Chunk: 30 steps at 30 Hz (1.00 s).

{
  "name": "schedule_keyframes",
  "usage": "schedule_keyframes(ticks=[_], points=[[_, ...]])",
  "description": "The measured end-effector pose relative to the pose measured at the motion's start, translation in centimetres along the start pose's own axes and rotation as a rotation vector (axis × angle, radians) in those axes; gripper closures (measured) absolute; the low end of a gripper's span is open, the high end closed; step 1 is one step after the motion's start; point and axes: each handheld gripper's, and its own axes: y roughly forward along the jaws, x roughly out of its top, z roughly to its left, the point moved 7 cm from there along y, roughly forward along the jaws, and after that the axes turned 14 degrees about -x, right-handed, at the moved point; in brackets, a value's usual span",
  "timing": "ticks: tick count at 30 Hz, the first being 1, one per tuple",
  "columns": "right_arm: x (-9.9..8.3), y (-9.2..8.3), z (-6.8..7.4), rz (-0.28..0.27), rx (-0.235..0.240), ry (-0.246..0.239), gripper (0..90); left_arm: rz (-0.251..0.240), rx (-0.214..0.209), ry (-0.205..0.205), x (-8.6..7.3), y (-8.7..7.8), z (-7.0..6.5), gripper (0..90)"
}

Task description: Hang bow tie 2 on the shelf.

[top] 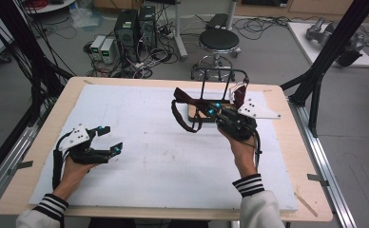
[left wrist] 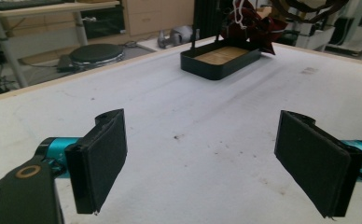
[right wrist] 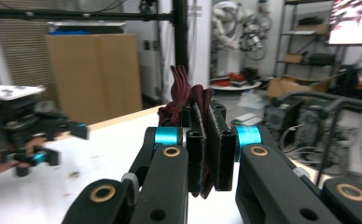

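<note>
**Dark red strap clamped in the right gripper above the table's far half**

Foam-white sheeting (top: 140, 161) covers the wooden table (top: 294, 156). Nearest the viewer, the left gripper (top: 110, 138) hovers low over the sheet's left part; its jaws stand wide apart with nothing between them, as the left gripper view confirms, and they point toward the table's centre-right. Farther off, the right gripper (top: 210, 108) is raised over the far half. Its jaws are fully closed on a dark red strap (top: 185, 111), seen pinched between the pads (right wrist: 198, 154) in the right gripper view. In the high view the strap hangs in a long loop from the jaws, its long axis running roughly from the far edge toward the viewer, and the loop's free end points down and to the left. Just behind the right gripper stands a black wire rack (top: 218, 80) with a shallow dark tray (left wrist: 216, 65) and a wooden floor. Farther dark red material lies at the tray's far-right corner; whether it belongs to the same strap cannot be told.
</note>
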Motion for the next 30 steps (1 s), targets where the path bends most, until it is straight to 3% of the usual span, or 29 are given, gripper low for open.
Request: schedule_keyframes(ticks=[5, 10, 14, 24, 30], points=[[0.4, 0.1, -1.0, -0.046, -0.085, -0.002, 86.9, -0.008, 0.022, 0.001, -0.6, -0.6, 0.0, 17.3], [0.7, 0.3, -2.1, -0.062, -0.151, 0.012, 86.9, -0.011, 0.032, -0.017, -1.2, -1.0, 0.1, 17.2], [1.2, 0.5, -2.9, -0.082, -0.203, 0.006, 86.8, -0.021, 0.044, -0.008, -1.1, -1.1, 0.1, 17.2], [2.0, 1.3, -4.0, -0.112, -0.287, -0.002, 86.8, -0.038, 0.054, -0.011, -1.0, -1.3, 0.1, 16.7], [2.3, 1.7, -4.8, -0.14, -0.347, 0.007, 86.8, -0.06, 0.081, -0.002, -1.0, -1.5, 0.0, 16.7]])
